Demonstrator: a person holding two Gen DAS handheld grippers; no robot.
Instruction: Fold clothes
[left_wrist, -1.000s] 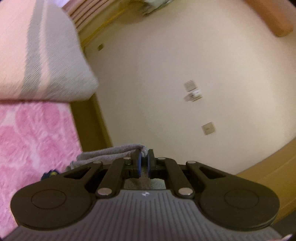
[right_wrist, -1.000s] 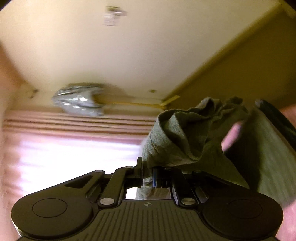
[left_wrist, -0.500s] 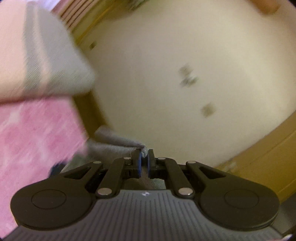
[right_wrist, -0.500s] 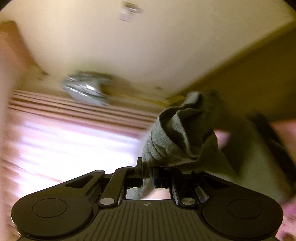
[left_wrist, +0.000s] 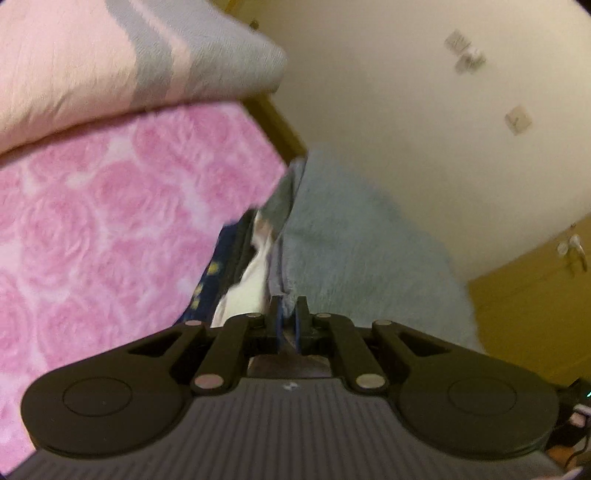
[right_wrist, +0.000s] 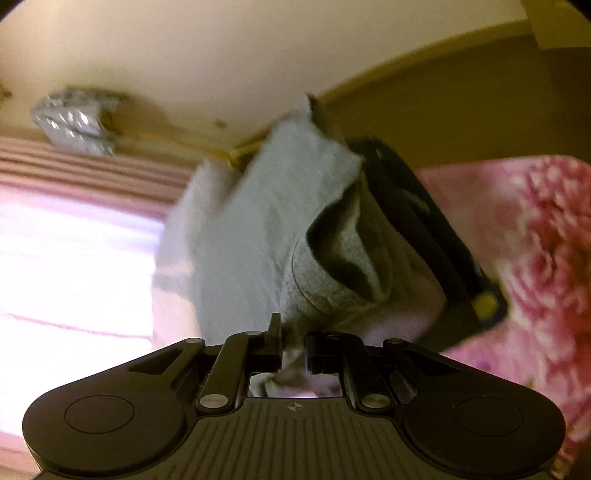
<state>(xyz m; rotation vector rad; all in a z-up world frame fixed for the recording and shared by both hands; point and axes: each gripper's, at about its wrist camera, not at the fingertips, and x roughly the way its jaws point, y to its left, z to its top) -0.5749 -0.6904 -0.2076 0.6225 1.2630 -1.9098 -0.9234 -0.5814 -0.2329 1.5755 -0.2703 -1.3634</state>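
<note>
A grey garment (left_wrist: 354, 251) hangs stretched in front of the left wrist camera, and my left gripper (left_wrist: 288, 317) is shut on its edge. The right wrist view shows the same grey garment (right_wrist: 266, 229) bunched and folded over, with my right gripper (right_wrist: 293, 339) shut on a fold of it. Past the cloth there, the other gripper's dark body (right_wrist: 424, 221) shows at the garment's far edge. The rest of the garment is hidden below both cameras.
A pink rose-patterned blanket (left_wrist: 110, 240) covers the bed at left, with a folded pink and grey blanket (left_wrist: 129, 59) on top. A dark blue patterned cloth (left_wrist: 210, 280) and a white piece (left_wrist: 243, 291) lie beside it. Cream wall (left_wrist: 406, 110), wooden door (left_wrist: 535, 314), bright pink curtain (right_wrist: 74, 258).
Both grippers have come down and tilted toward the bed, still gripping the grey garment. The pink blanket now fills more of both views and the garment spreads wider.
</note>
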